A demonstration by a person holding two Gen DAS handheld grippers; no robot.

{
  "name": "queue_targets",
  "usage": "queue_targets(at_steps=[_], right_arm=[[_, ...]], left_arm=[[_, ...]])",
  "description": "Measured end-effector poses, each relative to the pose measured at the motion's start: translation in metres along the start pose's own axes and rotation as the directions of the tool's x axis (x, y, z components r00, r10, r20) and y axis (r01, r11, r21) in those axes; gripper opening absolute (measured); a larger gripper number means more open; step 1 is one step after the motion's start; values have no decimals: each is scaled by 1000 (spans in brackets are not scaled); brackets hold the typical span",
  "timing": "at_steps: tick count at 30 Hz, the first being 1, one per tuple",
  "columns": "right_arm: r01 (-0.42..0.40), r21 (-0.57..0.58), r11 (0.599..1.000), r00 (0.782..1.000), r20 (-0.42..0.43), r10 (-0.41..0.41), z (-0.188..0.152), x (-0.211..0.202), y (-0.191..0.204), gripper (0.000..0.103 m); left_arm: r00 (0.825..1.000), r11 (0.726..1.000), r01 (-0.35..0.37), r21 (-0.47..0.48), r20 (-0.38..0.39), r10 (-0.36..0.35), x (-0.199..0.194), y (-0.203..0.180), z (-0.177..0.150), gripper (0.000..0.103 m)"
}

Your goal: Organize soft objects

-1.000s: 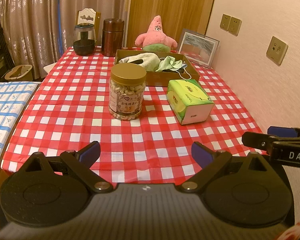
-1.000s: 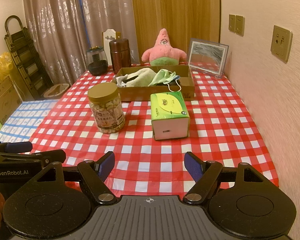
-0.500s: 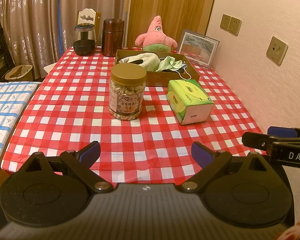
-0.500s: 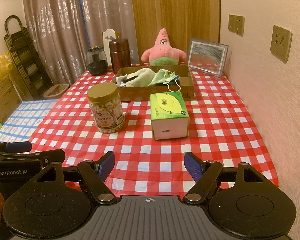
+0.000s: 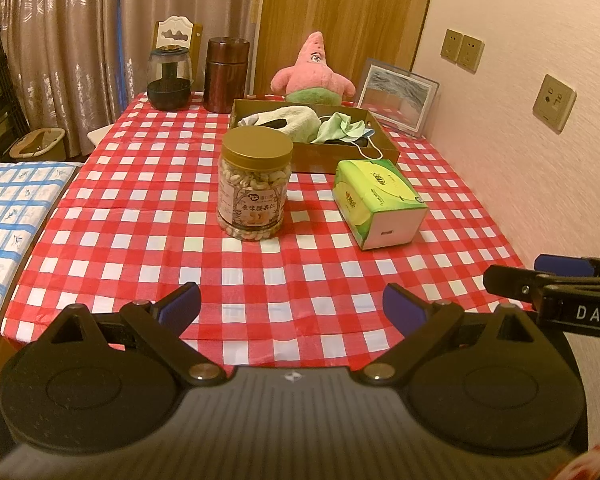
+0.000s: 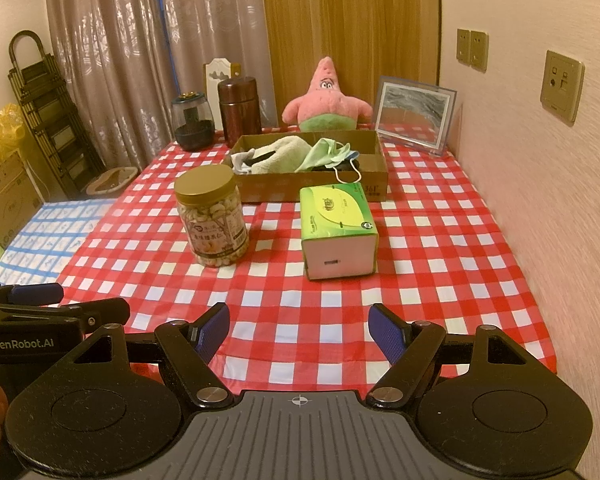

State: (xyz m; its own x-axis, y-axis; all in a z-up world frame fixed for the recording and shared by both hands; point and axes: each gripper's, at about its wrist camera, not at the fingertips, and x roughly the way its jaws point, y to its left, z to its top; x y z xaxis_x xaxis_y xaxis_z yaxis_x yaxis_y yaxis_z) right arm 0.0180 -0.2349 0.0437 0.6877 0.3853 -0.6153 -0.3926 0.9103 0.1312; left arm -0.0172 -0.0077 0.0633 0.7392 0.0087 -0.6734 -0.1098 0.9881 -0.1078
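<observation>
A brown cardboard tray (image 5: 340, 158) (image 6: 312, 184) at the table's far side holds a white towel (image 5: 296, 118) (image 6: 284, 152) and a green face mask (image 5: 342, 128) (image 6: 326, 154). A pink starfish plush (image 5: 314, 74) (image 6: 326, 100) sits behind the tray. A green tissue pack (image 5: 378, 208) (image 6: 338, 230) lies in front of the tray. My left gripper (image 5: 292, 306) is open and empty over the table's near edge. My right gripper (image 6: 300, 330) is open and empty beside it, and shows in the left wrist view (image 5: 556, 280).
A jar of nuts (image 5: 254, 182) (image 6: 212, 214) stands mid-table on the red checked cloth (image 5: 140, 220). A glass jar (image 5: 169, 78), a brown canister (image 5: 226, 74) and a picture frame (image 5: 396, 96) stand at the back. The wall runs along the right.
</observation>
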Motion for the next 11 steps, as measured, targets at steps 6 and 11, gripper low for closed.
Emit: queue_targets(at_steps=[6,11], right_arm=[[0,0,1000,1000,1,0,0,0,0,76],[0,0,1000,1000,2,0,0,0,1,76]], left_arm=[[1000,1000,2,0,7,-2,-1,-2,1,97],[1000,1000,14,-5,24,-13,-2,-10,2,97]])
